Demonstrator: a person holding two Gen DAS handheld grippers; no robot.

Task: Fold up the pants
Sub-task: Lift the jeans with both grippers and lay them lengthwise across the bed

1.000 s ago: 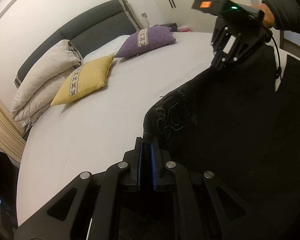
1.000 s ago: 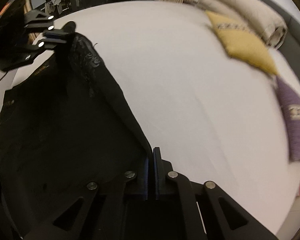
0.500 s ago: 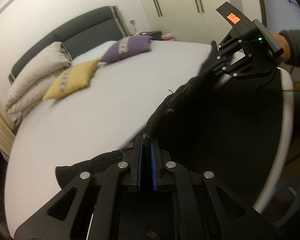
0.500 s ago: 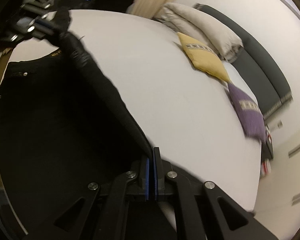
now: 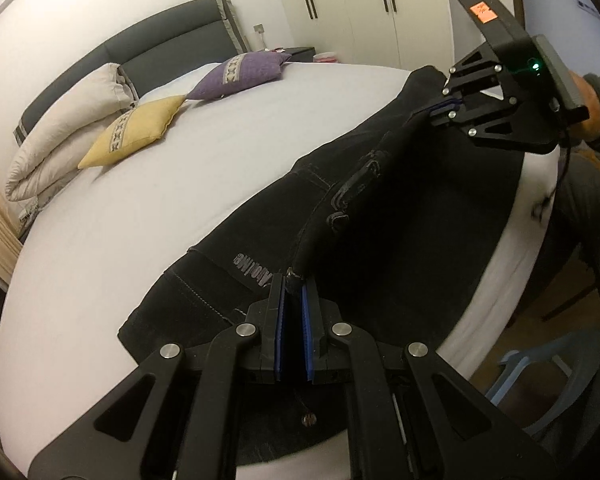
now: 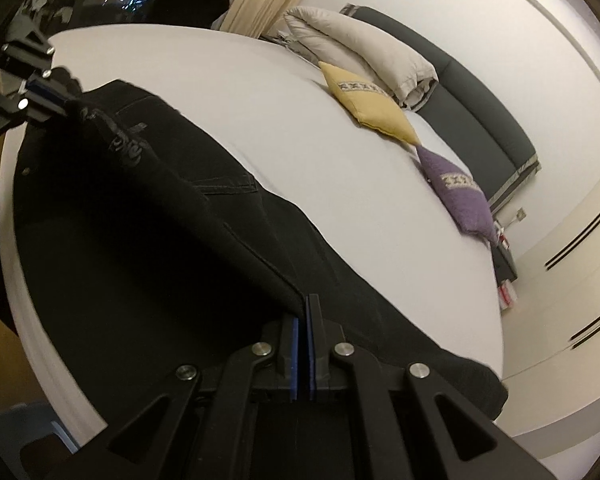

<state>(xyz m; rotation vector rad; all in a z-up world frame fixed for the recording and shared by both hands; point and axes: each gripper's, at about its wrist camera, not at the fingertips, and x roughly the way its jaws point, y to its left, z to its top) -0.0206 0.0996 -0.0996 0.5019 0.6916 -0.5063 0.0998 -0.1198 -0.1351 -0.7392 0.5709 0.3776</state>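
While the black pants (image 5: 340, 216) are clamped in both the left gripper (image 5: 291, 280) and right gripper (image 5: 446, 106), the raised edge has been drawn back over the layer on the bed (image 5: 172, 184) beyond the jaws, so the fold is judged nearly laid

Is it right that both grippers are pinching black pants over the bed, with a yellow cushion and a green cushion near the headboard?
Not quite: the second cushion is purple, as the left wrist view shows. The rest holds: the left gripper and right gripper pinch the black pants beside the yellow cushion.
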